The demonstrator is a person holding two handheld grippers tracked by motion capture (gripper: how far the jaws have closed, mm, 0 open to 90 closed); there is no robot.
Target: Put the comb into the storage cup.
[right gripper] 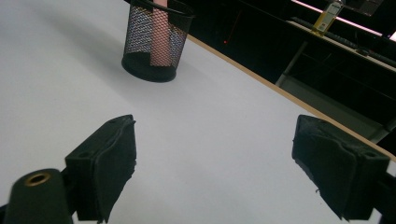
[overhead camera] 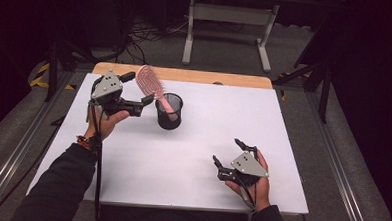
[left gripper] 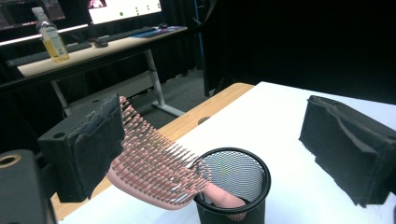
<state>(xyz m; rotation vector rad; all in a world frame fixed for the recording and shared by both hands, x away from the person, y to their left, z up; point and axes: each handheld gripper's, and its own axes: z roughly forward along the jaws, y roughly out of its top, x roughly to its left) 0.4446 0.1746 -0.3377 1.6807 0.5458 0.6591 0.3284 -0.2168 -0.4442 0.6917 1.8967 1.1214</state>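
A pink brush [overhead camera: 150, 86] stands handle-down in the mesh cup [overhead camera: 169, 112] on the white table [overhead camera: 182, 160], head leaning out over the rim. The left gripper [overhead camera: 145, 101], jaws spread, sits beside the head; the right gripper [overhead camera: 227, 154] gapes empty, well apart. Placement appears done, withdrawal remaining.

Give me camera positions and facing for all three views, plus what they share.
High view: fixed above the person's side, looking forward and down at the table; both forearms enter from the bottom, with the left gripper and right gripper.
Left gripper view: rides the left gripper, looking along its open jaws at the brush in the cup, a desk behind.
Right gripper view: rides the right gripper, low over the table, jaws open, facing the cup farther off.
Shared: all three show the cup with the brush in it.
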